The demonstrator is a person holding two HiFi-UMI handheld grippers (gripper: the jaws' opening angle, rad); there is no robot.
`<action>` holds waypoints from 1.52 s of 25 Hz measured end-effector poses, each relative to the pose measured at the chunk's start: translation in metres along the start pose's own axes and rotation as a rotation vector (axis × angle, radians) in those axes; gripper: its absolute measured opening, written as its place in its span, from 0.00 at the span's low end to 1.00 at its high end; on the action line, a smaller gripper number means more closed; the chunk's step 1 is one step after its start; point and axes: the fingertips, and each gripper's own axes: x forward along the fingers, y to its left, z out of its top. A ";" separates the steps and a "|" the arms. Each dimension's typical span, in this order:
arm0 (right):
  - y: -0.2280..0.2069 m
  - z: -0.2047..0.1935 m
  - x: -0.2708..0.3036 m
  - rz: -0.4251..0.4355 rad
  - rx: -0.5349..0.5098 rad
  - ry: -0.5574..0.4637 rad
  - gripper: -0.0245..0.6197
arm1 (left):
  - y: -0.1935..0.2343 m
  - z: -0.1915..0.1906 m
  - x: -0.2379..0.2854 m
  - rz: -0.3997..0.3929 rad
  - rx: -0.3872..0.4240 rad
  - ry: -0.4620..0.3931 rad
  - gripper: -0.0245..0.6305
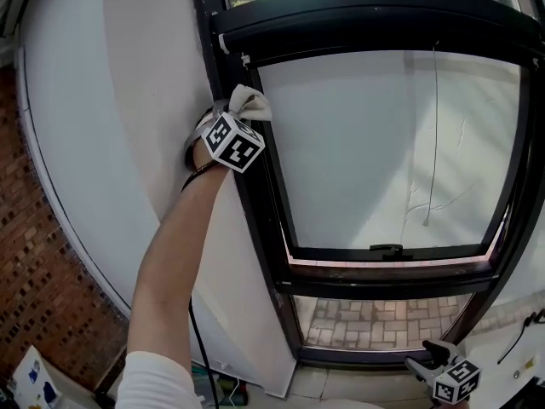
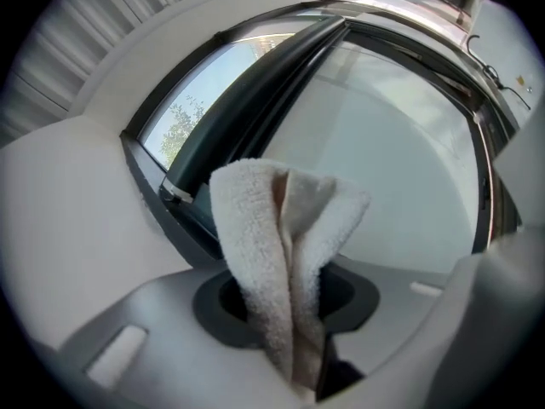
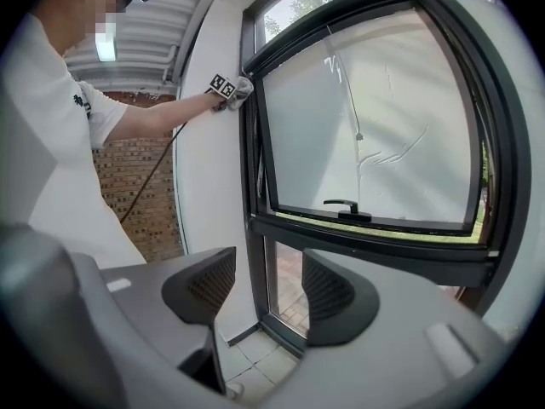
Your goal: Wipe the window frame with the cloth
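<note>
The black window frame (image 1: 255, 186) runs down beside a white wall, with an opened frosted sash (image 1: 383, 143) hinged out. My left gripper (image 1: 241, 113) is raised to the frame's upper left part, shut on a cream terry cloth (image 1: 251, 102) that presses against the black upright. In the left gripper view the cloth (image 2: 285, 262) stands folded between the jaws, the frame (image 2: 247, 109) just beyond it. My right gripper (image 1: 426, 356) hangs low at the bottom right, open and holding nothing. The right gripper view shows the left gripper and cloth (image 3: 243, 86) far off at the frame (image 3: 249, 186).
A handle (image 1: 387, 249) sits on the sash's lower rail, and a thin cord (image 1: 430, 143) hangs down the pane. A brick wall (image 1: 38, 254) lies at the left. A black cable (image 1: 197, 348) trails down from my left arm. Paving tiles (image 1: 375, 322) show below.
</note>
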 end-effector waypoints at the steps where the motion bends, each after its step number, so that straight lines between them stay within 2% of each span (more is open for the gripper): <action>1: -0.001 -0.002 -0.001 -0.005 0.005 -0.001 0.42 | 0.011 0.006 0.003 0.009 0.004 -0.003 0.25; 4: -0.008 -0.008 -0.005 -0.028 0.013 0.002 0.42 | 0.039 0.022 0.011 0.053 0.020 -0.004 0.25; 9: -0.007 -0.007 -0.008 -0.027 0.016 -0.005 0.42 | 0.078 0.040 0.019 0.080 0.030 0.026 0.25; 14: -0.008 -0.010 -0.020 -0.047 0.034 -0.003 0.42 | 0.090 0.048 0.020 0.102 0.060 0.024 0.25; 16: -0.012 -0.011 -0.023 -0.059 0.038 -0.001 0.42 | 0.090 0.050 0.016 0.111 0.028 -0.009 0.25; 19: -0.016 -0.007 -0.027 -0.067 0.027 -0.001 0.42 | 0.074 0.062 -0.005 0.101 -0.020 -0.103 0.25; 23: -0.008 0.002 -0.027 -0.042 0.007 -0.002 0.42 | 0.015 0.074 -0.043 0.018 -0.042 -0.208 0.25; 26: -0.002 0.006 -0.024 -0.023 -0.004 0.006 0.42 | -0.050 0.068 -0.063 -0.050 -0.020 -0.241 0.25; 30: 0.006 0.012 -0.017 0.005 -0.024 0.018 0.42 | -0.146 0.037 -0.088 -0.124 0.042 -0.236 0.25; 35: 0.013 0.015 -0.010 0.027 -0.035 0.038 0.42 | -0.275 -0.007 -0.114 -0.252 0.046 -0.215 0.25; 38: 0.013 0.012 -0.008 0.029 -0.032 0.063 0.42 | -0.344 -0.035 -0.122 -0.303 0.044 -0.193 0.25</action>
